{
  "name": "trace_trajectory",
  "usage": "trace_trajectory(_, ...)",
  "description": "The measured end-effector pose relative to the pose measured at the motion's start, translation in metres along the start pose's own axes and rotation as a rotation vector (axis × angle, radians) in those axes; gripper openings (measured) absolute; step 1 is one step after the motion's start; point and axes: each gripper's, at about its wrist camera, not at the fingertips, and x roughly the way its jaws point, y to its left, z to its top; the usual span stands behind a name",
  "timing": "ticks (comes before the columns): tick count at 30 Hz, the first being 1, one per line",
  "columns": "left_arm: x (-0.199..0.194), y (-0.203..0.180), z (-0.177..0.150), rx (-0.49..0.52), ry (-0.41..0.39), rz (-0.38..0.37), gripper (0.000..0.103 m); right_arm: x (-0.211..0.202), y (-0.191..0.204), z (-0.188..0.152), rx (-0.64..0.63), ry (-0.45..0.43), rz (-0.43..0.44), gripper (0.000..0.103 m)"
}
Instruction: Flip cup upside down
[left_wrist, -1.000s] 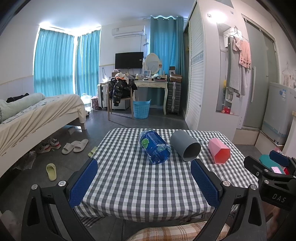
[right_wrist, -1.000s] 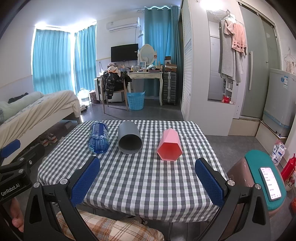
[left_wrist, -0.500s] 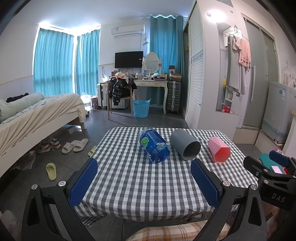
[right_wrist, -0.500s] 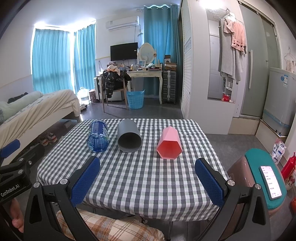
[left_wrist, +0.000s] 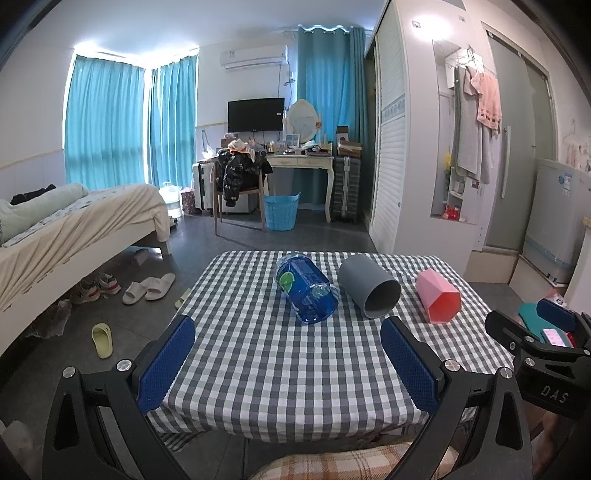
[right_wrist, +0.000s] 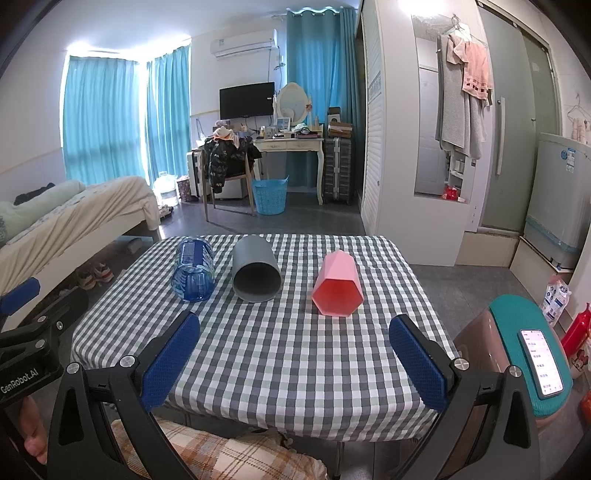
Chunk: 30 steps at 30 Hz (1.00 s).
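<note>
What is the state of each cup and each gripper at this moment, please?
blue cup: lying on its side, mouth toward the camera.
grey cup: lying on its side, open mouth toward the camera.
pink cup: lying on its side, open mouth toward the camera.
left gripper: open, holding nothing.
right gripper: open, holding nothing.

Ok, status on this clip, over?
Left gripper and right gripper open, short of the table. Blue cup, grey cup, pink cup on their sides. Nothing in the way.
</note>
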Motion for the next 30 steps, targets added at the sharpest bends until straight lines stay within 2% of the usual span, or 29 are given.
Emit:
trace_trajectory(8, 0.038, -0.009, 0.03, -0.01, 0.025, 0.032, 0.103, 0.027, -0.018, 0.023, 0.027, 0.013, -0.016, 0.103)
trace_trajectory(16, 0.127, -0.023, 0.05, -0.015, 0.133, 0.086, 0.103, 0.074, -0.044, 0.044, 0.063, 0.051, -0.028, 0.103)
trace_trajectory(23, 0.204, -0.026, 0.038, -0.042, 0.263, 0.098, 0.101, 0.117, -0.057, 0.049, 0.053, 0.094, -0.038, 0.103)
trace_trajectory(30, 0.237, -0.026, 0.025, -0.035, 0.332, 0.083, 0.099, 0.141, -0.061, 0.045, 0.062, 0.131, -0.045, 0.103)
